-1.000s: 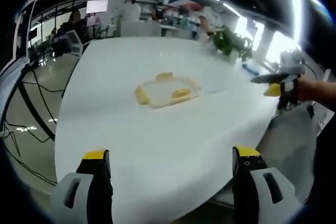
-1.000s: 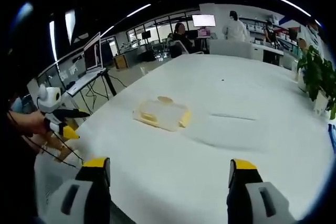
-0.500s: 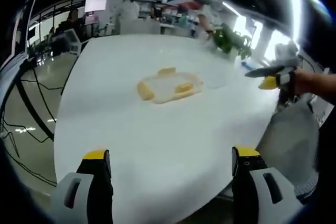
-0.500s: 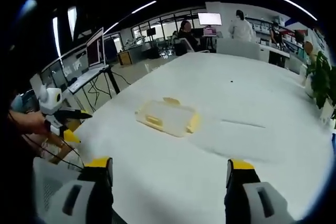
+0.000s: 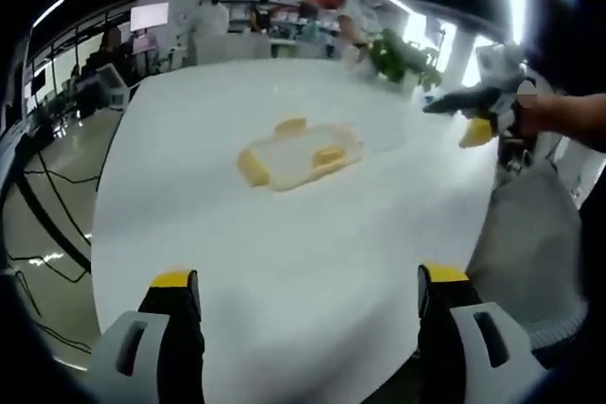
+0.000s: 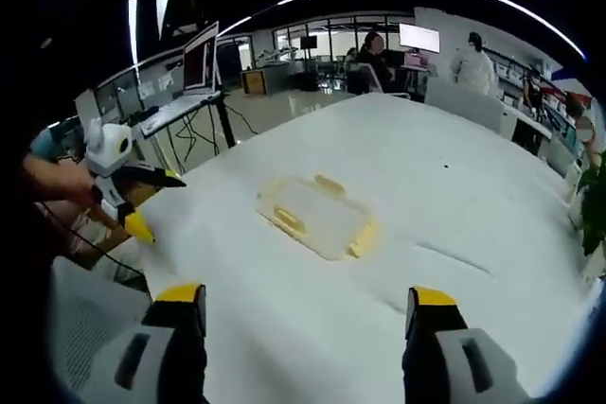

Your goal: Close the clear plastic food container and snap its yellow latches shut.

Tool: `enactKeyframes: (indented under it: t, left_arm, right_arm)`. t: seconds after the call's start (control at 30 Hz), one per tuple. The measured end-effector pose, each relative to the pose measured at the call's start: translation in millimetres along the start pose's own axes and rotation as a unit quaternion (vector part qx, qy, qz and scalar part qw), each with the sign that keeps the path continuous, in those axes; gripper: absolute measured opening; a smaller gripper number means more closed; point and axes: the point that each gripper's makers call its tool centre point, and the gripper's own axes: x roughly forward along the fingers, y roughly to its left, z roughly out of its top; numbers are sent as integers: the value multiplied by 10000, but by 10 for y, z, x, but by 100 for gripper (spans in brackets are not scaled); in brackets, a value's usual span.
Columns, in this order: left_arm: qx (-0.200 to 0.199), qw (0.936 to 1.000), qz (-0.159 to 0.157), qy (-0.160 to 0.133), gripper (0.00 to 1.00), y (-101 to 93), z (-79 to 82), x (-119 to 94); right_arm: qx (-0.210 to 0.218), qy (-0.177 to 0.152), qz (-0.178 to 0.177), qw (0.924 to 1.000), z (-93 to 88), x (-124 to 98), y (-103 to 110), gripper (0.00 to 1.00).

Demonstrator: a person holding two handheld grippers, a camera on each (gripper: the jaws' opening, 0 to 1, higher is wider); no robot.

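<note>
Clear plastic container (image 5: 295, 154) lies untouched on the white table (image 5: 284, 262)
Both left gripper (image 5: 303, 302) and right gripper (image 6: 298, 311) hover well apart from it, jaws spread, apparently ready for its yellow latches (image 6: 365, 239)

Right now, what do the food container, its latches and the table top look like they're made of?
Container: clear, glossy plastic, the white table shows through it. Latches: opaque yellow, probably plastic too. Table top: white and matte with soft creases, perhaps a cloth or sheet covering; too blurred to tell.

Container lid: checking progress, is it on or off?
Cannot tell: the container lies flat on the table, too far to tell.
</note>
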Motion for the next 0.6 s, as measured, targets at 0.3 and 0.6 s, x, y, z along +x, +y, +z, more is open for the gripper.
enactKeyframes:
  t: [0.3,0.6]
  left_arm:
    - [318,9993,-136,150,93,81,60,121]
    - [593,9977,-225,252,93,147,122,250]
  right_arm:
    - [-501,137,234,9984,98,177,9,86]
    - [-917,347,396,9944,102,344,-9,85]
